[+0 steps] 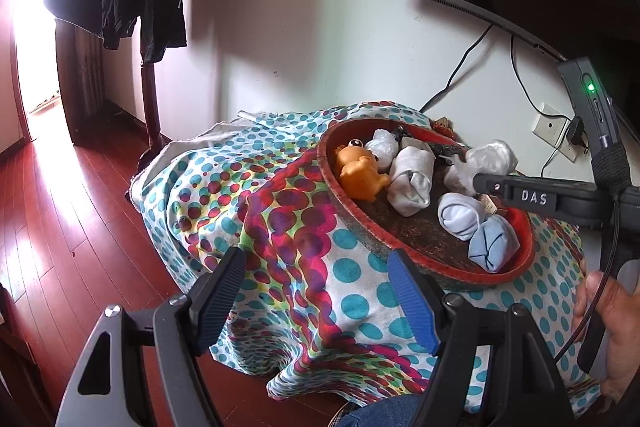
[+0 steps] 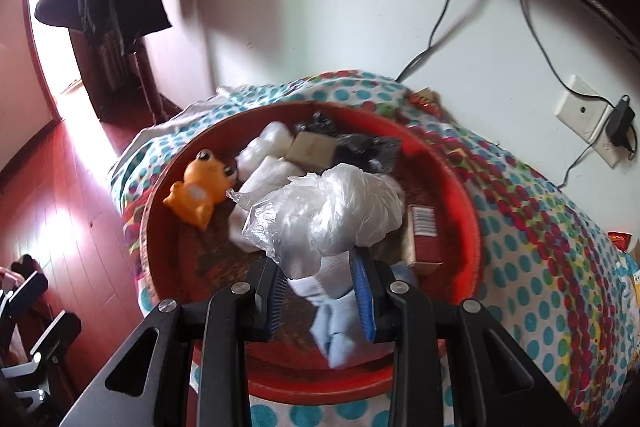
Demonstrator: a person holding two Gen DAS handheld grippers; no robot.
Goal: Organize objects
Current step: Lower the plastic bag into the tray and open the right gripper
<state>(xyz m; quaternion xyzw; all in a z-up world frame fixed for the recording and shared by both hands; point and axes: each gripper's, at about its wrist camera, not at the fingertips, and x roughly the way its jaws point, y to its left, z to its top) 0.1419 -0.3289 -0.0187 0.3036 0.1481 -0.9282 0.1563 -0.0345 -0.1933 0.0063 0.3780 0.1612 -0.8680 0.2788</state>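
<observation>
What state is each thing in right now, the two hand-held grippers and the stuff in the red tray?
Left hand-held gripper: open, holding nothing.
Right hand-held gripper: shut on clear plastic bag above the tray.
Red tray: on the dotted cloth, filled.
Orange toy: lying in tray.
Light blue sock roll: rolled, in tray.

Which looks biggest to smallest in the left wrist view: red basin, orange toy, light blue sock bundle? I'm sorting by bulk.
1. red basin, far larger; it holds the others.
2. orange toy and light blue sock bundle look about alike; the bundle lies nearer the camera, so I won't rank them.
</observation>
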